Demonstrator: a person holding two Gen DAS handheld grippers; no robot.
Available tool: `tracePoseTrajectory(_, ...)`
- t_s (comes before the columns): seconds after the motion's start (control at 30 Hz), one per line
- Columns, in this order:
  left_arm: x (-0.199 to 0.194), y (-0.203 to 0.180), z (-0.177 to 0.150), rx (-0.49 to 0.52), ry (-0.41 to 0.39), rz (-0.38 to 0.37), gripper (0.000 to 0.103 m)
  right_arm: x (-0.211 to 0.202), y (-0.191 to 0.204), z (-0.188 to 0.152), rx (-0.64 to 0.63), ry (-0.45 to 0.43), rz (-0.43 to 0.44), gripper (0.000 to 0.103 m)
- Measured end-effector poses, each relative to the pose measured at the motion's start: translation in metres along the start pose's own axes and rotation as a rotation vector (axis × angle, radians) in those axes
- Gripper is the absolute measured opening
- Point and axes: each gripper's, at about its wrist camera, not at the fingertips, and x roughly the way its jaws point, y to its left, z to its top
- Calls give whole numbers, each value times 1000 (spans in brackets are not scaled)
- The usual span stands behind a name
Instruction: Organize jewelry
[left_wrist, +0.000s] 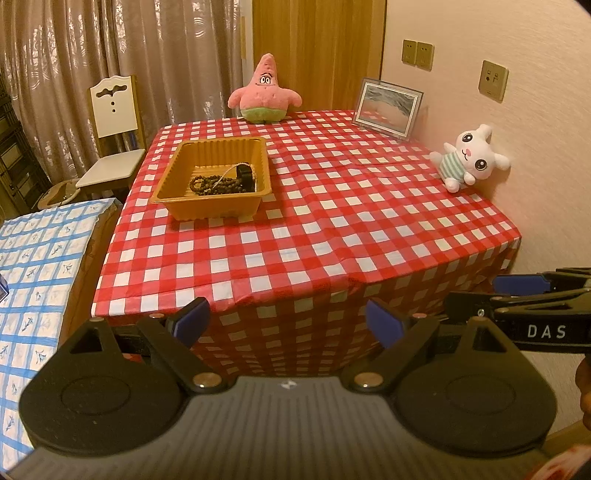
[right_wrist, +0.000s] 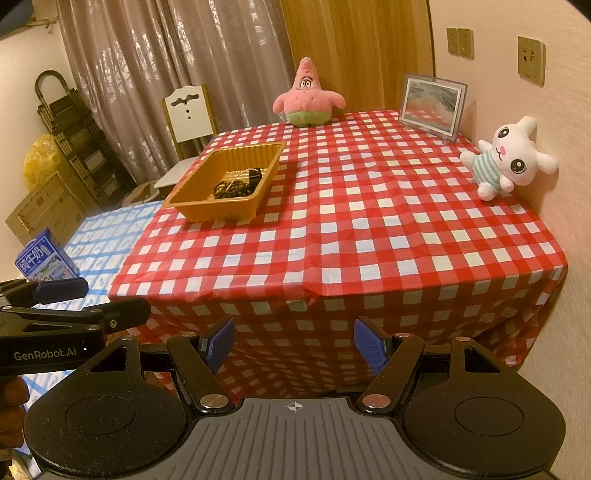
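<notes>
An orange plastic tray (left_wrist: 177, 166) (right_wrist: 192, 201) stands on the left part of the red checked table (left_wrist: 332, 221) (right_wrist: 369, 229). Inside it lie a dark bead bracelet (left_wrist: 218, 184) (right_wrist: 232, 189), a thin pale chain (left_wrist: 231, 172) and a black item (left_wrist: 246, 174). My left gripper (left_wrist: 288, 323) hangs open in front of the table's near edge, empty. My right gripper (right_wrist: 294, 345) is also open and empty, held off the same edge. Each gripper shows at the side of the other's view: the right gripper (left_wrist: 532, 291) and the left gripper (right_wrist: 74, 295).
A pink star plush (left_wrist: 263, 92) (right_wrist: 308, 96) and a picture frame (left_wrist: 388, 107) (right_wrist: 432, 105) stand at the table's back. A white bunny plush (left_wrist: 469, 157) (right_wrist: 509, 158) leans on the right wall. A lower blue-patterned surface (left_wrist: 33, 266) with a milk carton (right_wrist: 46, 258) lies left, a chair (left_wrist: 114, 129) behind.
</notes>
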Motion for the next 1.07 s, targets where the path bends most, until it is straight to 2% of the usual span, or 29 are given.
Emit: tracePoseTrajectory(1.07, 13, 0, 4, -2, 2, -2, 91, 11, -1, 0, -3, 11, 4, 71)
